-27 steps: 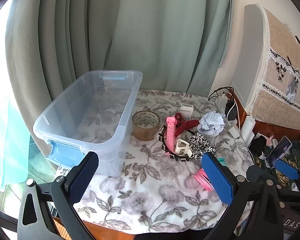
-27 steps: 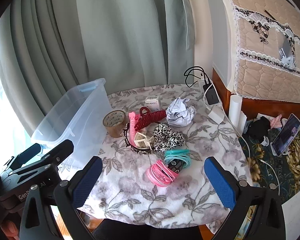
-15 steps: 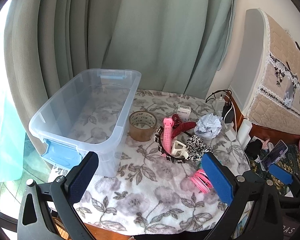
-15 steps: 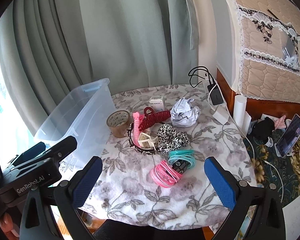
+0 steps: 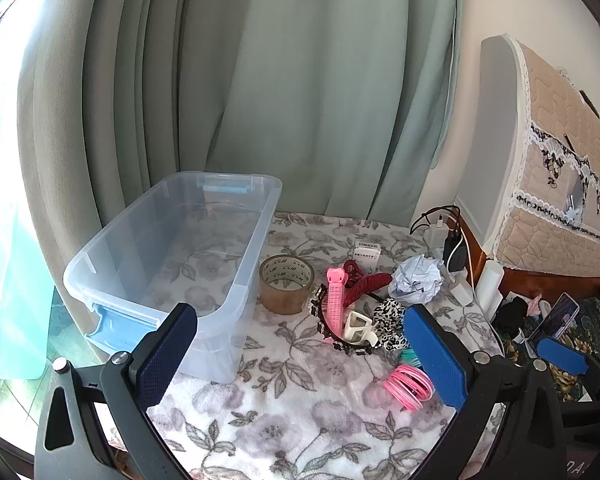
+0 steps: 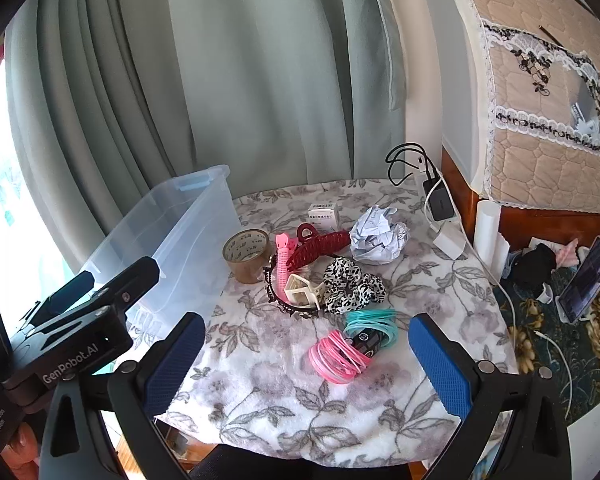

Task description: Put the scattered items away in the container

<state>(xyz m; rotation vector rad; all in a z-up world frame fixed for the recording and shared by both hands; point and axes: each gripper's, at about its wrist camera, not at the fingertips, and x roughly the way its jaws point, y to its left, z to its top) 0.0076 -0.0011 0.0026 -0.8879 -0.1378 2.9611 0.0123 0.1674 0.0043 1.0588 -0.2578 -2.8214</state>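
- Both the left tongs [image 5: 300, 360] and right tongs [image 6: 308, 360] stand apart, holding nothing.
- The clear container [image 5: 172, 256], ahead-left of the left tongs, looks empty.
- Tape roll [image 6: 247, 254], hair clips [image 6: 320, 244], scrunchie [image 6: 352, 284] and pink bands [image 6: 336, 356] lie ahead of the right tongs on the surface [image 6: 284, 392]; everything remains to move.

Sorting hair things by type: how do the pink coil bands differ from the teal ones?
The pink coil bands lie nearer the grippers; the teal coil bands sit behind them, closer to the leopard scrunchie. They differ in colour. Both are stacks of thin rings around one dark object.
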